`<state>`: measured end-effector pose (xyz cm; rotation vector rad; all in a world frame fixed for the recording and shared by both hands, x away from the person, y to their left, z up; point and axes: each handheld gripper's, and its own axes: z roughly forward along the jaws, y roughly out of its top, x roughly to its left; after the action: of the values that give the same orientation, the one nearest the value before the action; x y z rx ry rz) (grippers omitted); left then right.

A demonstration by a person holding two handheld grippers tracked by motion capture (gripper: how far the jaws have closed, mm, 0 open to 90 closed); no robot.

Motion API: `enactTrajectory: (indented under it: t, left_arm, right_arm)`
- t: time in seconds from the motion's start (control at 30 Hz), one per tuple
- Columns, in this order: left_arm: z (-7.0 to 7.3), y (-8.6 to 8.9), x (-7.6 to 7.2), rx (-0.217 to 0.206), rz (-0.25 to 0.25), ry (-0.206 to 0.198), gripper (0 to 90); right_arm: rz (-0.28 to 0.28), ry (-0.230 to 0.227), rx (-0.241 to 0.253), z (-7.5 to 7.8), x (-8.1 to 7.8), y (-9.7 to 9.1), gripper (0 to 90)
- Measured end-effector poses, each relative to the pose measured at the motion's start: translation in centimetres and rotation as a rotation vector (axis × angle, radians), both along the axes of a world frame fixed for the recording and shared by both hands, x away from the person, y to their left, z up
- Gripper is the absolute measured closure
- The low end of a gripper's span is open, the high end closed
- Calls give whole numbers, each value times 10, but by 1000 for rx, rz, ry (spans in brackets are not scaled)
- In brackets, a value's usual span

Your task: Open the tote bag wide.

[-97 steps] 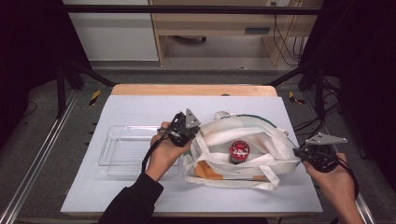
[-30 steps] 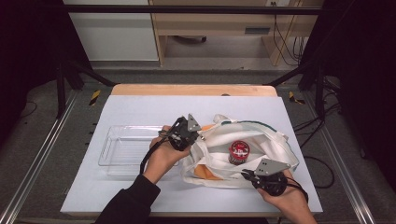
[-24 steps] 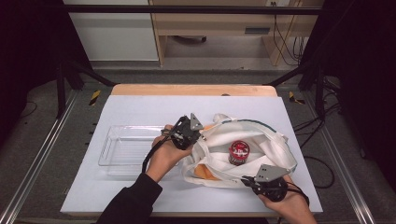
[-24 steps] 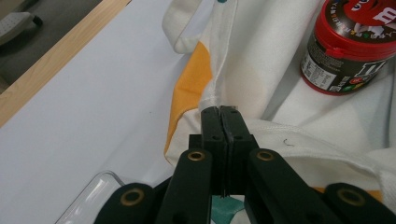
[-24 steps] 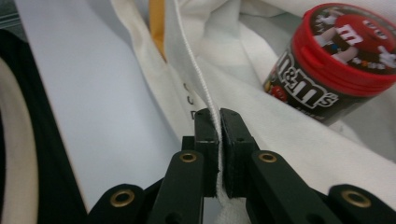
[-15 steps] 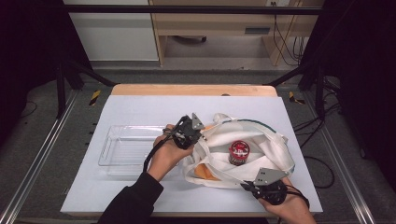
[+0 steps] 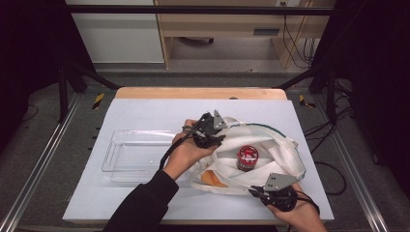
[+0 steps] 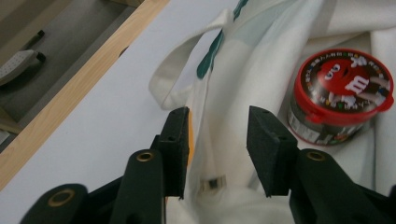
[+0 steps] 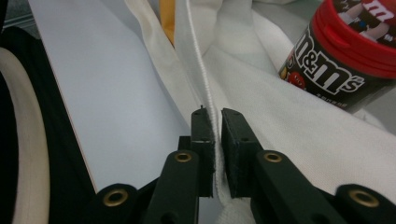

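Observation:
A white cloth tote bag [image 7: 278,145] lies crumpled at the table's middle right, with a red-lidded M&M's can [image 7: 247,157] standing in its folds. My left gripper [image 7: 213,134] is at the bag's upper left rim. Its jaws have just been opening and now stand apart over the fabric [image 8: 243,60] without pressing on it, the can [image 8: 341,93] just beyond to the right. My right gripper [image 7: 257,192] is at the bag's near edge, shut on a white ribbed strap [image 9: 196,51]. The can [image 9: 345,60] stands close ahead of it.
A clear plastic tray [image 7: 116,154] sits left of the bag, beside my left forearm. Something orange [image 7: 212,178] shows inside the bag's near left corner. The wooden far edge of the table [image 7: 198,93] lies behind the bag. White table top extends on all sides.
The right gripper came from the bag's right side to its near edge and settled there. The left gripper shifted slightly toward the bag and its jaws opened, letting go of the cloth.

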<state>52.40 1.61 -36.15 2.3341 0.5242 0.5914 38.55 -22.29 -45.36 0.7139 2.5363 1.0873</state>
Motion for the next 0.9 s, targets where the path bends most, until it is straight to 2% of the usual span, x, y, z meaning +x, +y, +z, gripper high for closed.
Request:
enactTrajectory:
  t: [0.17,0.27,0.3,0.4,0.53,0.6,0.67,0.73,0.83,0.9]
  left_arm:
    - [-4,-23,10,19,-29,-6,536]
    - [-8,-32,16,41,-26,-3,548]
    - [-9,-34,18,43,-19,-10,560]
    - [-12,-38,23,52,-3,9,646]
    - [-13,-37,30,58,27,35,818]
    - [-13,-36,35,56,37,53,868]
    - [-12,-35,38,51,43,62,884]
    - [-9,-33,40,43,53,53,886]
    - [-2,-30,43,-5,71,46,887]
    - [1,-28,45,-14,85,33,888]
  right_arm:
    - [-15,-48,47,7,-1,3,630]
    - [-16,-69,55,10,-1,7,603]
    - [-22,-70,54,11,-1,9,608]
    - [-33,-73,48,11,2,12,645]
    - [-35,-69,37,11,4,14,816]
    - [-28,-59,37,11,5,15,871]
    - [-12,-53,34,11,4,15,883]
    - [-2,-46,34,11,3,15,886]
    - [27,-25,37,10,1,16,888]
    - [57,-16,34,9,0,17,889]
